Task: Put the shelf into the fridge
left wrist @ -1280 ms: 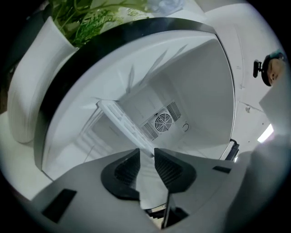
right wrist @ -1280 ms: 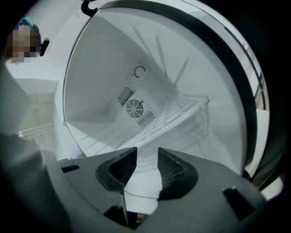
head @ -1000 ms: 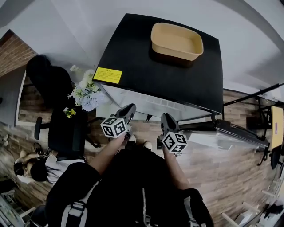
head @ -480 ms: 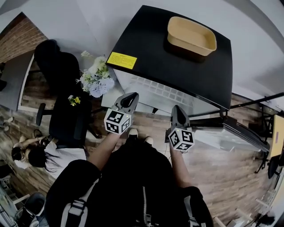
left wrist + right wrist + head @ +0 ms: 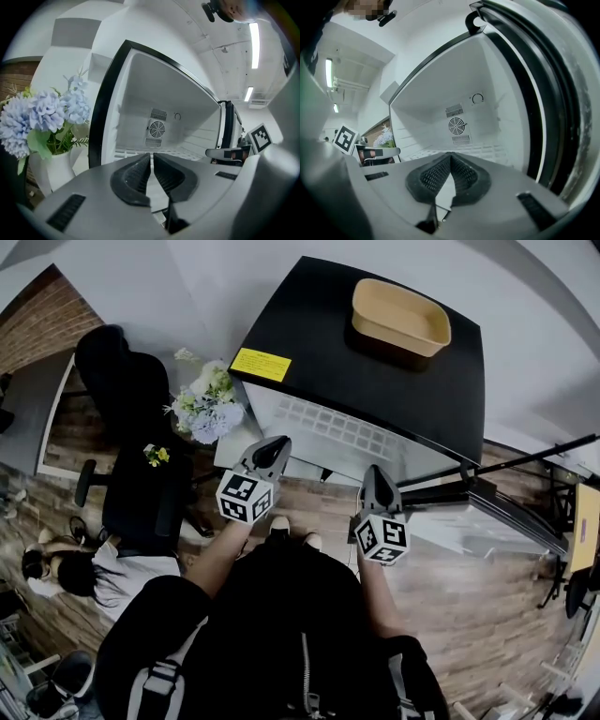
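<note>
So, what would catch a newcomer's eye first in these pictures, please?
The open fridge, white inside with a round fan vent on its back wall, fills both gripper views. From the head view, a tan tub sits on its black top and pale blue flowers stand at its left. The left gripper and right gripper, both closed, point at its white shelf.

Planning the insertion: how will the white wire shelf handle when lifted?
The wire shelf is an open grid, so probably light and stiff. It is wide and thin, so it may tilt or snag the fridge walls.
</note>
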A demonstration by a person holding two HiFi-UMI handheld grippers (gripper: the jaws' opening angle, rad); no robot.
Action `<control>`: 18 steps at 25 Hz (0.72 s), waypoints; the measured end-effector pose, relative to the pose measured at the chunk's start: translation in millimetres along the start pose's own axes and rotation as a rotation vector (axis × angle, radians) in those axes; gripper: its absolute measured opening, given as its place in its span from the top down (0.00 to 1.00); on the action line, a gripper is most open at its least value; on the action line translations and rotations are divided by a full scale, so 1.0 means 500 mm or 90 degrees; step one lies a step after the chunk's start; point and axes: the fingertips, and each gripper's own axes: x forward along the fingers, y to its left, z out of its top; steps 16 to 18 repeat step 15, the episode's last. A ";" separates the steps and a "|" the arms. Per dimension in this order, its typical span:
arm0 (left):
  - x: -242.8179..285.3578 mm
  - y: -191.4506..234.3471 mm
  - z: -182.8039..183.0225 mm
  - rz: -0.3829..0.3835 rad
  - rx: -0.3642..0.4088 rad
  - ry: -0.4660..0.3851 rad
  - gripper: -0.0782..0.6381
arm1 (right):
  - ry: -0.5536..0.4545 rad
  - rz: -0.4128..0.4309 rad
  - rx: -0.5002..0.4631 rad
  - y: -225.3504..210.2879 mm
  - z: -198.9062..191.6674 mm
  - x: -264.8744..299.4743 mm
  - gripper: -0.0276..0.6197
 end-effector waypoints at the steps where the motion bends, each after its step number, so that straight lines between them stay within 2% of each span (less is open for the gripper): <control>1: -0.001 0.001 0.000 0.000 -0.003 -0.001 0.84 | 0.000 -0.001 0.001 0.000 -0.001 -0.001 0.95; 18: -0.008 -0.006 -0.011 -0.009 -0.013 0.005 0.84 | 0.012 0.000 0.008 0.017 -0.020 -0.015 0.95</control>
